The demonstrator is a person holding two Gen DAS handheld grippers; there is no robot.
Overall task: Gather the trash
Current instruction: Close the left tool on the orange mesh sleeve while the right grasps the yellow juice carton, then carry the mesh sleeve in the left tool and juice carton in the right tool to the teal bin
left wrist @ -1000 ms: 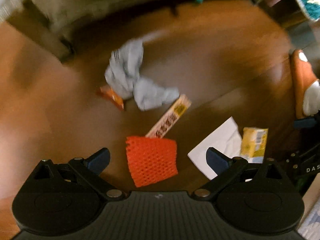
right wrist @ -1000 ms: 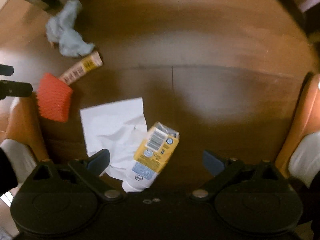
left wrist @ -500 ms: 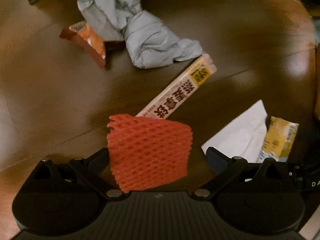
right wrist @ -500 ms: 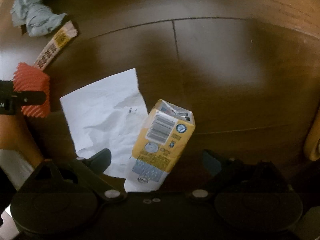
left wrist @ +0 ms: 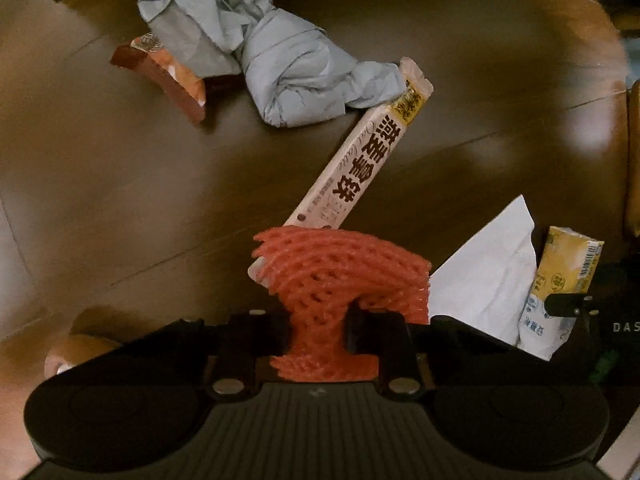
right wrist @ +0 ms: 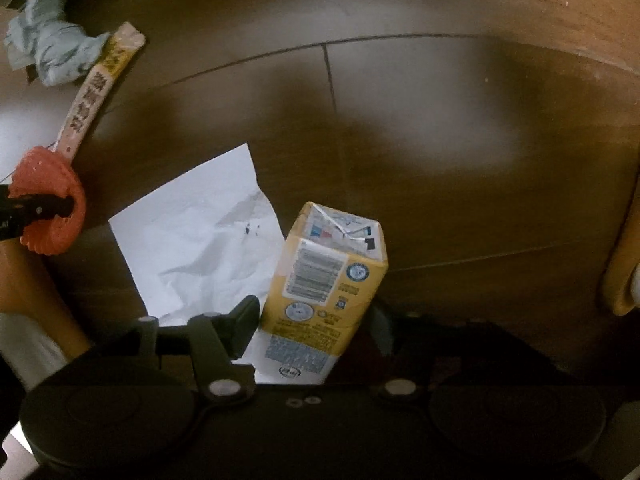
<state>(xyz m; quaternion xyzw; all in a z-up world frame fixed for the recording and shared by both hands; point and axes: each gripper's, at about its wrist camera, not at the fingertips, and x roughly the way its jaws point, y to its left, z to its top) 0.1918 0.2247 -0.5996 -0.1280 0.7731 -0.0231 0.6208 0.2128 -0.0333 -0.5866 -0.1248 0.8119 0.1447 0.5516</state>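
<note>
My left gripper (left wrist: 318, 328) is shut on an orange foam net (left wrist: 340, 272), which is squeezed and bunched between the pads just above the wooden floor. The same net (right wrist: 52, 200) shows at the left edge of the right wrist view. My right gripper (right wrist: 316, 320) points down over a yellow drink carton (right wrist: 328, 276) lying on the floor. Its jaws are closing with the carton between them, and a small gap shows at the right finger. The carton (left wrist: 560, 280) rests partly on a white sheet of paper (right wrist: 200, 240).
A long snack-bar wrapper (left wrist: 360, 164) lies just beyond the net, touching a crumpled grey-blue paper (left wrist: 260, 52). An orange-brown packet (left wrist: 168, 80) lies to the left of that. Orange slippers (right wrist: 620, 280) flank the spot. Bare wooden floor (right wrist: 440, 140) spreads beyond the carton.
Both grippers came down to the floor. The left one closed on the foam net and crumpled it. The right one's fingers moved in beside the carton.
</note>
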